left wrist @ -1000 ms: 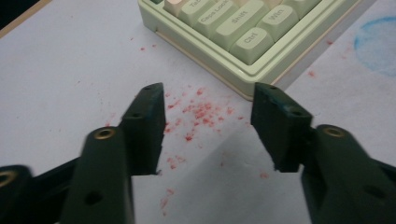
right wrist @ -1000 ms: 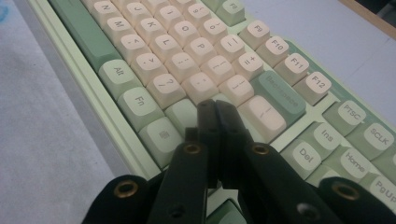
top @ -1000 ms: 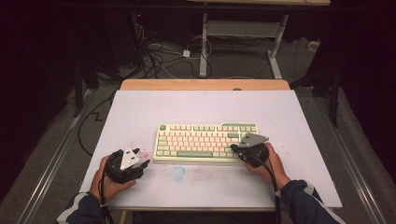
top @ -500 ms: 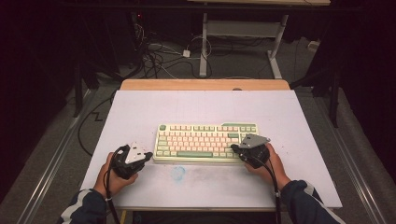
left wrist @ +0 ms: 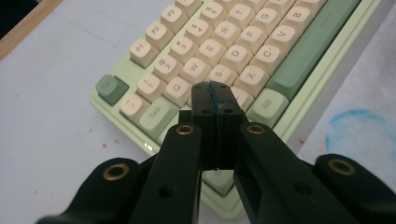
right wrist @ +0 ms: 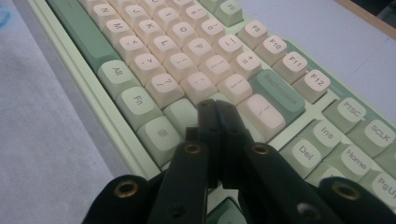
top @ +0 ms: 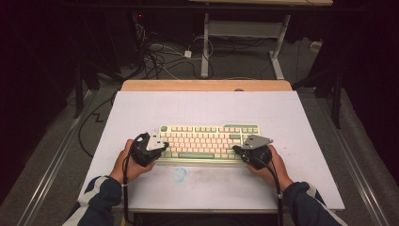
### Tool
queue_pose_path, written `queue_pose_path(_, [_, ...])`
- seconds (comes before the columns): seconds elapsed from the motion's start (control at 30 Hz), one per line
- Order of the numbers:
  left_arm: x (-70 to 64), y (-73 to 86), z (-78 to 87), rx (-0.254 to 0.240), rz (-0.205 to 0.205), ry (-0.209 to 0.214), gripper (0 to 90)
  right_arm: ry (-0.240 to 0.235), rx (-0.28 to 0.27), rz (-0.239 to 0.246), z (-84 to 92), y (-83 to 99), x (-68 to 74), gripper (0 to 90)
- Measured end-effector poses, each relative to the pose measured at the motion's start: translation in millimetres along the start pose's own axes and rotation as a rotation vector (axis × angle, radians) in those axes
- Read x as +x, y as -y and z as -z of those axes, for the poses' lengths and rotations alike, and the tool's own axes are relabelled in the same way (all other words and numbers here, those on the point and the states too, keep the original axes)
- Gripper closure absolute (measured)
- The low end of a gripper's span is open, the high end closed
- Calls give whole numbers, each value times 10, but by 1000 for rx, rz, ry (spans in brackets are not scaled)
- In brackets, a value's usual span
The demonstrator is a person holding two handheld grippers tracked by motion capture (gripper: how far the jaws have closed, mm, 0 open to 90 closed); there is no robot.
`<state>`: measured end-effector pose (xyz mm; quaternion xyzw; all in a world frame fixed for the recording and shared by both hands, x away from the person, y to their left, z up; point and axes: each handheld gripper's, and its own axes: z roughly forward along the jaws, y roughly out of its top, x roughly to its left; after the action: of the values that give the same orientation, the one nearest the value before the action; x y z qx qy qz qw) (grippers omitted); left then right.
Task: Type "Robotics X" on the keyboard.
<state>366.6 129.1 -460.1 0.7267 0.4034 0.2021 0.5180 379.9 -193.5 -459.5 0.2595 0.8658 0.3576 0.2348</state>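
The keyboard (top: 207, 142) lies mid-worktop (top: 282, 113) between both grippers. The left gripper (left wrist: 215, 95), jaws together, hovers over the lower-left keys; the right gripper (right wrist: 217, 114), jaws together, is above the lower-right keys.

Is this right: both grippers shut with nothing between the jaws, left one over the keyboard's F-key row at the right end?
Not quite. The left gripper is over the left end of the keyboard, near the Tab and Q keys, as the left gripper view shows. Both grippers are shut and empty.

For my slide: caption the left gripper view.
Shut left tongs poised over the keyboard's left-hand keys, on a white table.
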Motion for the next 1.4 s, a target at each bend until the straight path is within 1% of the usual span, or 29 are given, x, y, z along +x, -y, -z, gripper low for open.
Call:
queue_pose_path(0.17, [-42,-73,-106,4,0,17,871,2,-4,2,-1,5,3,900])
queue_pose_path(0.23, [-60,-98,-162,13,-2,24,871,4,-2,2,-1,4,8,900])
queue_pose_path(0.27, [-60,-98,-162,13,-2,24,871,3,-3,6,-1,3,6,900])
queue_pose_path(0.3, [-81,-118,-215,23,-5,25,871,4,-2,6,-1,3,7,900])
queue_pose_path(0.47, [-134,-179,-342,36,-9,36,871,6,-2,6,-3,2,9,900])
queue_pose_path(0.73, [-165,-208,-529,70,-13,30,865,7,-2,7,-4,2,13,900])
queue_pose_path(0.77, [-172,-211,-548,71,-7,34,862,7,0,8,-3,1,13,900])
queue_pose_path(0.83, [-187,-208,-593,77,-17,29,861,7,-1,12,-4,0,13,900])
queue_pose_path(0.93, [-197,-211,-625,80,-16,33,862,7,0,10,-4,1,14,900])
queue_pose_path(1.0, [-205,-209,-674,82,-18,28,862,8,0,13,-4,0,14,900])
queue_pose_path(1.27, [-238,-203,-727,86,-29,26,862,7,0,7,-3,1,15,900])
queue_pose_path(1.3, [-237,-197,-731,89,-28,23,862,6,1,7,-1,0,16,900])
queue_pose_path(1.37, [-230,-177,-744,96,-41,12,864,6,2,7,0,0,16,900])
queue_pose_path(1.4, [-229,-182,-744,94,-37,11,866,6,1,9,-1,-1,14,900])
